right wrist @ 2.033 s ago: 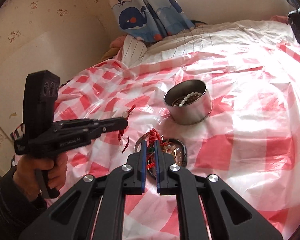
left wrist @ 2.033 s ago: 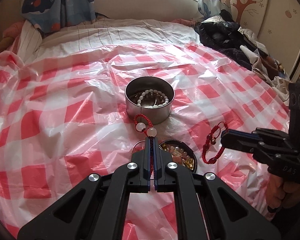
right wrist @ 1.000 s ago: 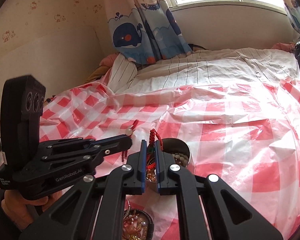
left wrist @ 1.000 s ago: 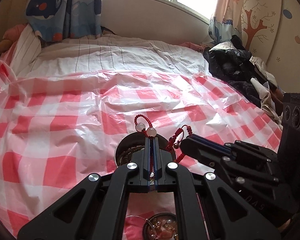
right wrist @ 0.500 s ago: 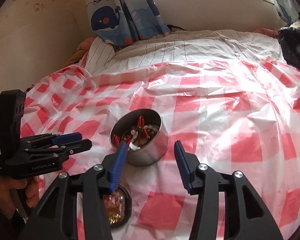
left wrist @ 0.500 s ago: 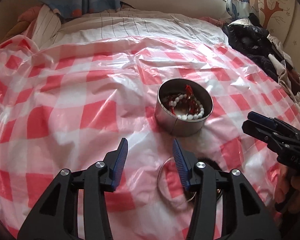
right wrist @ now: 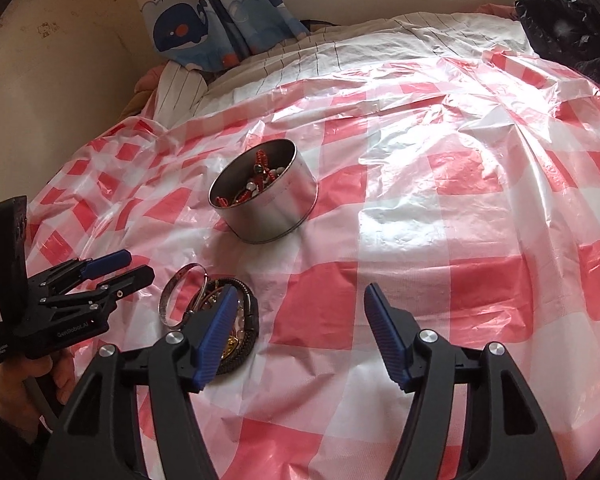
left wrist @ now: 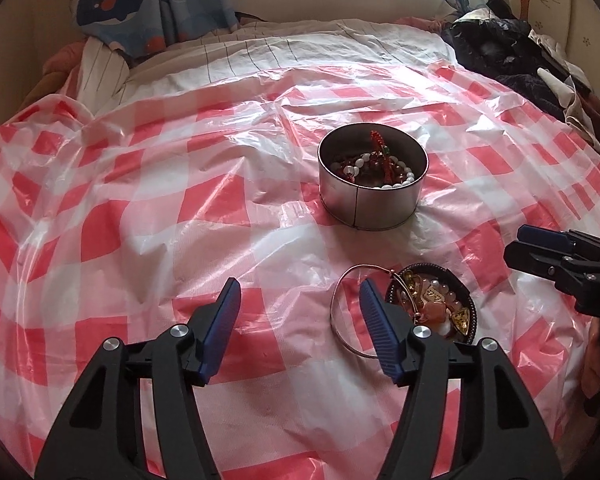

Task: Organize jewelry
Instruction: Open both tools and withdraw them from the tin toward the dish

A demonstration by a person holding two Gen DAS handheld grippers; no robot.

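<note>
A round metal tin [left wrist: 370, 204] [right wrist: 278, 204] stands on the red-and-white checked plastic sheet. It holds red cord bracelets [left wrist: 378, 148] [right wrist: 260, 172] and white beads. Nearer lies a small black dish [left wrist: 466, 300] [right wrist: 250, 324] with gold and pink trinkets. A thin metal bangle [left wrist: 340, 292] [right wrist: 176, 292] leans on its left rim. My left gripper [left wrist: 298, 312] [right wrist: 136, 266] is open and empty, just left of the bangle. My right gripper [right wrist: 298, 320] [left wrist: 518, 246] is open and empty, right of the dish.
The checked sheet [left wrist: 140, 220] covers a bed with a striped white sheet [left wrist: 300, 48] behind. Dark clothes [left wrist: 500, 52] are piled at the back right. A whale-print curtain [left wrist: 148, 4] hangs at the back left beside a wall.
Both grippers carried red cord bracelets over the tin, opened and dropped them in. They have since pulled back toward me and sit low near the dish.
</note>
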